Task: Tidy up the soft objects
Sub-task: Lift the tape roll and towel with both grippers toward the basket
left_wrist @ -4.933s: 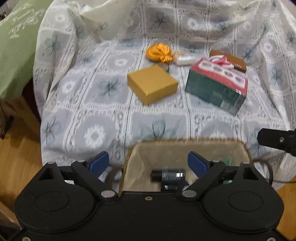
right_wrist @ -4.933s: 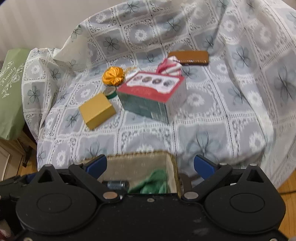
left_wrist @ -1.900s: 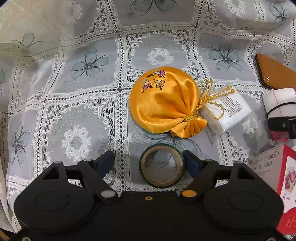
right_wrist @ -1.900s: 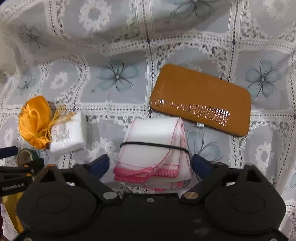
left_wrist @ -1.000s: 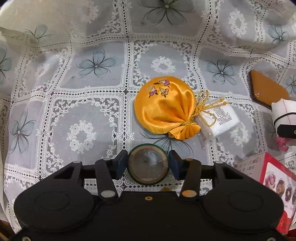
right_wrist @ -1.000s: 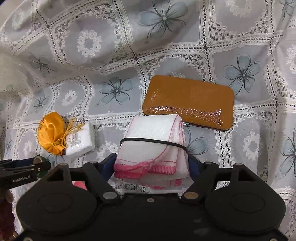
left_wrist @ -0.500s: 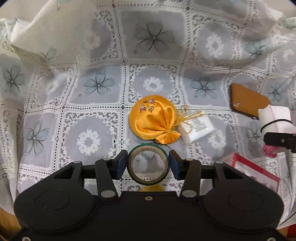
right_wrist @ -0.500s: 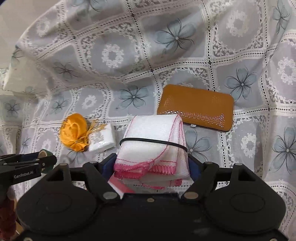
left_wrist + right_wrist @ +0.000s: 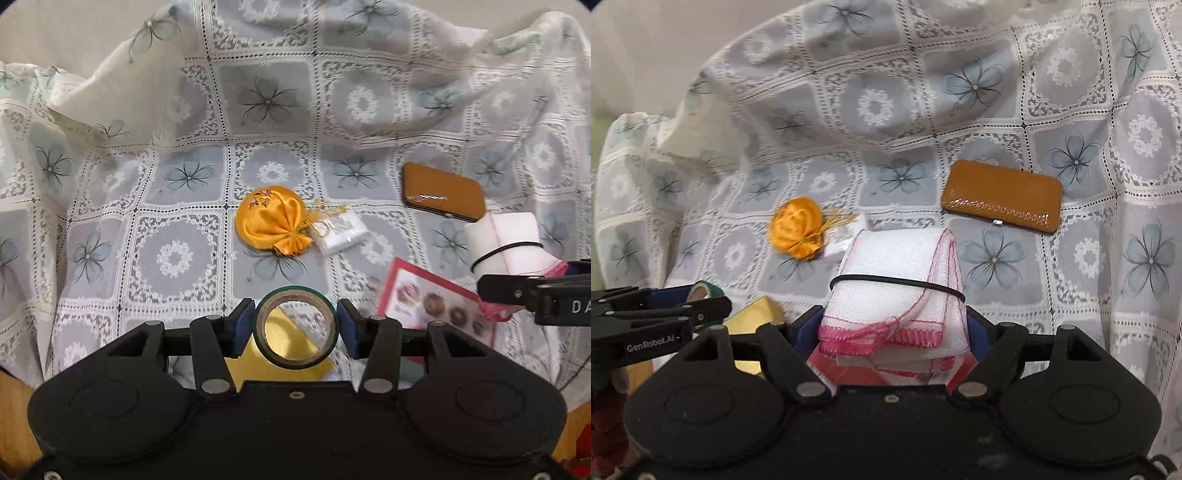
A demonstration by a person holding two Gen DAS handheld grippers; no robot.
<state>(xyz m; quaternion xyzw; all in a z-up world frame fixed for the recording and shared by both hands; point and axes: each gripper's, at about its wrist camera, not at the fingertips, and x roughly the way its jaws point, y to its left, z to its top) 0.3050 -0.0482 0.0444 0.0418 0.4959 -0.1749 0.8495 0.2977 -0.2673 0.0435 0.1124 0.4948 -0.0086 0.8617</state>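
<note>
Left wrist: left gripper [image 9: 295, 325] clamps the tape roll [image 9: 295, 326], lifted off the lace cloth [image 9: 177, 177] since a second ago. Right gripper [image 9: 894, 328] grips the banded towel bundle [image 9: 897, 291], also raised. Beyond the fingers, orange pouch [image 9: 271, 225] remains. Both ready for binning.
</note>
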